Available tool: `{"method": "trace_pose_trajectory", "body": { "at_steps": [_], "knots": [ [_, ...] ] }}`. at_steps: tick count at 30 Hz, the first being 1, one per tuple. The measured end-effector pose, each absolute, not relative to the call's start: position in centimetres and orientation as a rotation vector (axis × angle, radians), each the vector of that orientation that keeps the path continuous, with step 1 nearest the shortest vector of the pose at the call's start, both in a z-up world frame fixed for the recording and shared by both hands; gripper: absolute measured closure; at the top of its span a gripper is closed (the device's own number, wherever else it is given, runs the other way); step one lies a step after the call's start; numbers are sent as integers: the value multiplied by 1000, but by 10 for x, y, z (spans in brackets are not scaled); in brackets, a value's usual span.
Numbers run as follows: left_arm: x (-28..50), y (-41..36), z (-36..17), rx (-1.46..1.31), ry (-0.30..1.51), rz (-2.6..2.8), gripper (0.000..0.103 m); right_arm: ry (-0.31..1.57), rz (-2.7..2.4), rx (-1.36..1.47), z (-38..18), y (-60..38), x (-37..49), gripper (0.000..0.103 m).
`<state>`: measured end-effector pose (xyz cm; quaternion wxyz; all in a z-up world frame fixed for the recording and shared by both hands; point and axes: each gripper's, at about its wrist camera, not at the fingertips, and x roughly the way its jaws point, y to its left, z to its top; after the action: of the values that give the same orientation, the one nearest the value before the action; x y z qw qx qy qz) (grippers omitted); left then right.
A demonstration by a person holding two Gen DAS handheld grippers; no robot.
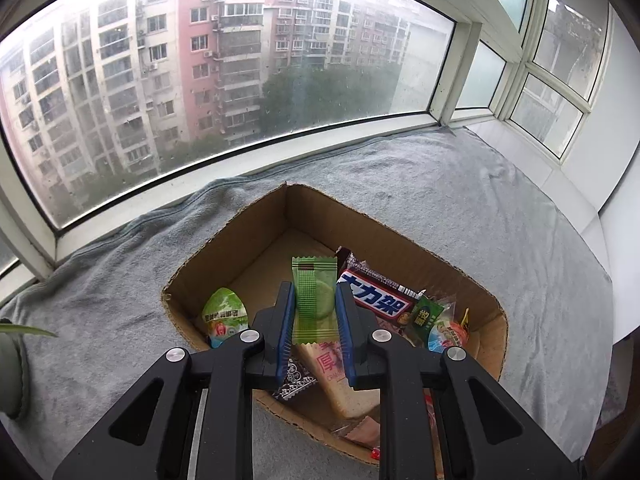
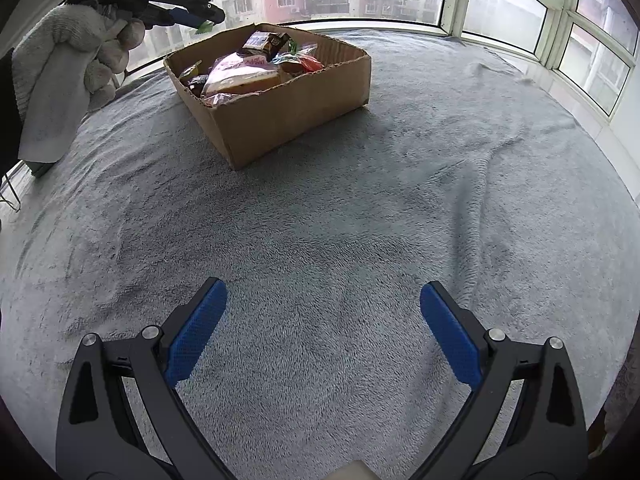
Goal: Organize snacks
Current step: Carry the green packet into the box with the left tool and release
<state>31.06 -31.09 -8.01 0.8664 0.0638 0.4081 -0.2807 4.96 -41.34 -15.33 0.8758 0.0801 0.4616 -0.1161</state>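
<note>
Left wrist view: while I look down along my left fingers (image 1: 316, 312), they are clamped on a green wrapped candy (image 1: 314, 304), holding it upright above the open cardboard box (image 1: 256, 216).
Box contents from here: a Snickers bar (image 1: 376, 294), a pale green packet (image 1: 225, 316), a cracker pack (image 1: 340, 376) and small mixed wrappers crowd the near end; the far corner shows bare cardboard.
Setting: the box sits on a grey blanket (image 1: 440, 200) by the window (image 1: 200, 72).
Right wrist view: my right fingers (image 2: 323, 328) stand wide apart with nothing between them, hanging over bare grey blanket (image 2: 320, 220), well apart from the box (image 2: 280, 120).
Seen only here: the gloved hand (image 2: 92, 48) carrying my left gripper (image 2: 200, 16) over the box's far left corner, a green scrap showing at its tip; also the box's outer walls.
Seen only from the left: which snack is held and how the pads grip it.
Step in hand: I judge this the drop-off of one candy into the box.
Next move: likely lower over the bare patch, then part the fingers so the candy falls flat.
</note>
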Motion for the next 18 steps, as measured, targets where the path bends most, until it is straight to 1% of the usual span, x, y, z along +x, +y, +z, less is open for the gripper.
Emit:
{"method": "trace_pose_trajectory", "body": {
  "at_steps": [6, 7, 8, 9, 10, 11, 16, 18],
  "knots": [
    [308, -311, -77, 121, 856, -588, 82, 955, -237, 157, -150, -411, 51, 4],
    [308, -310, -77, 121, 857, -588, 79, 955, -235, 157, -150, -411, 51, 4],
    [308, -310, -77, 121, 858, -590, 70, 954, -233, 156, -149, -411, 52, 4],
    [308, -310, -76, 123, 858, -589, 64, 953, -233, 154, -149, -411, 51, 4],
    [307, -309, -75, 124, 855, -585, 54, 952, -232, 154, -148, -410, 51, 4],
    [307, -309, -74, 125, 850, -581, 52, 951, -231, 154, -148, -410, 51, 4],
    [305, -308, -72, 123, 849, -577, 52, 946, -230, 151, -145, -410, 50, 4],
    [304, -309, -72, 127, 850, -578, 49, 943, -231, 149, -144, -409, 50, 4]
  ]
}}
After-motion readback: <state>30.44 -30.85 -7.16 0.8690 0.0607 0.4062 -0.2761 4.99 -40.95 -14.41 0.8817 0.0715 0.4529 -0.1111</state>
